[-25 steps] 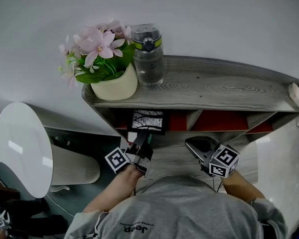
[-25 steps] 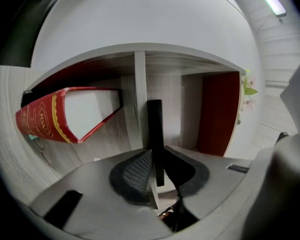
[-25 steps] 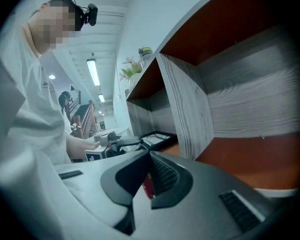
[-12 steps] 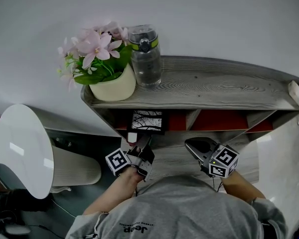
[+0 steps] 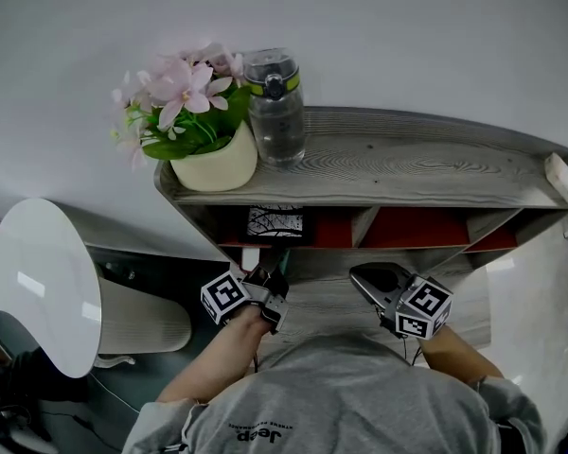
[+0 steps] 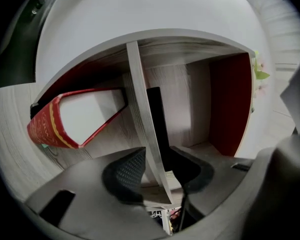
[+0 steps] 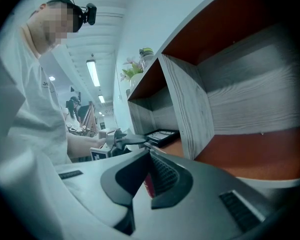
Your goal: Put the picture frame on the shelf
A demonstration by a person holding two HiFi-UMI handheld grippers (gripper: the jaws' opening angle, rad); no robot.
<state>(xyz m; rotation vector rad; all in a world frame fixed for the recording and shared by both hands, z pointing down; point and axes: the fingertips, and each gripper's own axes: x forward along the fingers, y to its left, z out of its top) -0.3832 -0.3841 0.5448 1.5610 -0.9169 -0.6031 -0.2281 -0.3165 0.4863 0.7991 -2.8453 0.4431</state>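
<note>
One grey shelf [image 5: 407, 164], white wall [image 5: 407, 36].
Picture frame [image 5: 275, 225] in 11 o'clock bay, left gripper [image 5: 275, 270] jaws opening around it; right gripper [image 5: 362, 278] jaws together.

We see our left gripper [image 6: 157, 160] opening its jaws astride a pale shelf board [image 6: 139, 104]. The dark picture frame [image 6: 156, 119] lies flat against it, with a red box [image 6: 46, 130] on the board's other side.
</note>
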